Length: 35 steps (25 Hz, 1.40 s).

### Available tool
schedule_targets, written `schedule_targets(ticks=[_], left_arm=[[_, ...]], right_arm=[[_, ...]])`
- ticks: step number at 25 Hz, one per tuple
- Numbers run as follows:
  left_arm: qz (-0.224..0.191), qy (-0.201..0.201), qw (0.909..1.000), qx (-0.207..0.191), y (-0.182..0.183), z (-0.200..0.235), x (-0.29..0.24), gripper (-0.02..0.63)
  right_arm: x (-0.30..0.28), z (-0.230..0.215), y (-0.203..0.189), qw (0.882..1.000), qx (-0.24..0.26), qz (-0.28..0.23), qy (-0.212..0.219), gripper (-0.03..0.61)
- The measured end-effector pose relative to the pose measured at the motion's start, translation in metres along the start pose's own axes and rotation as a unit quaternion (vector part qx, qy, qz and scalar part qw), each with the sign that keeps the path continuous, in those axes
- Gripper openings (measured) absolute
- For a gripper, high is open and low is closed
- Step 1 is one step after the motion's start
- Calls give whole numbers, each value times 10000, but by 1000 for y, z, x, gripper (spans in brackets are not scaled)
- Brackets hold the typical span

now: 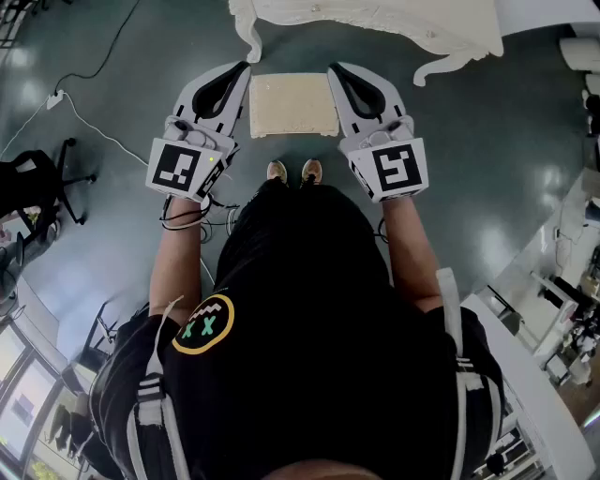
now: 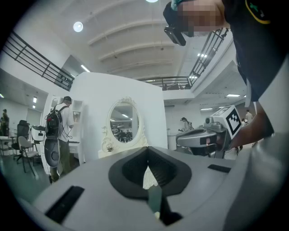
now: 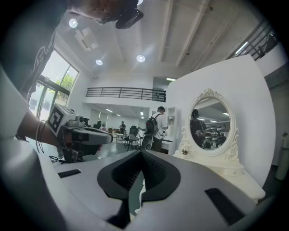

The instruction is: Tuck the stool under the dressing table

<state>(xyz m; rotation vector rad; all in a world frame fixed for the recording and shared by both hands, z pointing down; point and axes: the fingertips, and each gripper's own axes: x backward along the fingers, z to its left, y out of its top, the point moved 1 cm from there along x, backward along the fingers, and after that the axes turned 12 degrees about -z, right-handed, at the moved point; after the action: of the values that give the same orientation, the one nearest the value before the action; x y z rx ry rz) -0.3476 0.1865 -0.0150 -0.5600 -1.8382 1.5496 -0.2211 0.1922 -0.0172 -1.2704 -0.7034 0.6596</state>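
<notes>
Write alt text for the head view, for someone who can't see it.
Seen from above, a person holds the left gripper and right gripper, both shut and empty, either side of a cream stool standing on the floor before a white dressing table.

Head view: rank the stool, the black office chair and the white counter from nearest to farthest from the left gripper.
1. The stool: just right of the left gripper, lower down on the floor.
2. The black office chair: far left, on the floor.
3. The white counter: lower right, on the person's other side.
</notes>
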Motion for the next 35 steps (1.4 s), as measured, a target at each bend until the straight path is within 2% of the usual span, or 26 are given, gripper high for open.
schedule_targets(ticks=[24, 28, 32, 35], left_arm=[[-12, 108, 9999, -46, 1, 0, 2, 22], [-8, 140, 9999, -41, -1, 2, 3, 26], [2, 113, 9999, -26, -3, 4, 1, 57], [18, 60, 10000, -18, -4, 3, -2, 103]], right_arm=[[3, -1, 0, 10000, -73, -35, -38, 21], [5, -3, -4, 9997, -193, 4, -115, 54], [3, -6, -5, 9998, -144, 0, -129, 75], [3, -9, -5, 9998, -145, -3, -149, 110]])
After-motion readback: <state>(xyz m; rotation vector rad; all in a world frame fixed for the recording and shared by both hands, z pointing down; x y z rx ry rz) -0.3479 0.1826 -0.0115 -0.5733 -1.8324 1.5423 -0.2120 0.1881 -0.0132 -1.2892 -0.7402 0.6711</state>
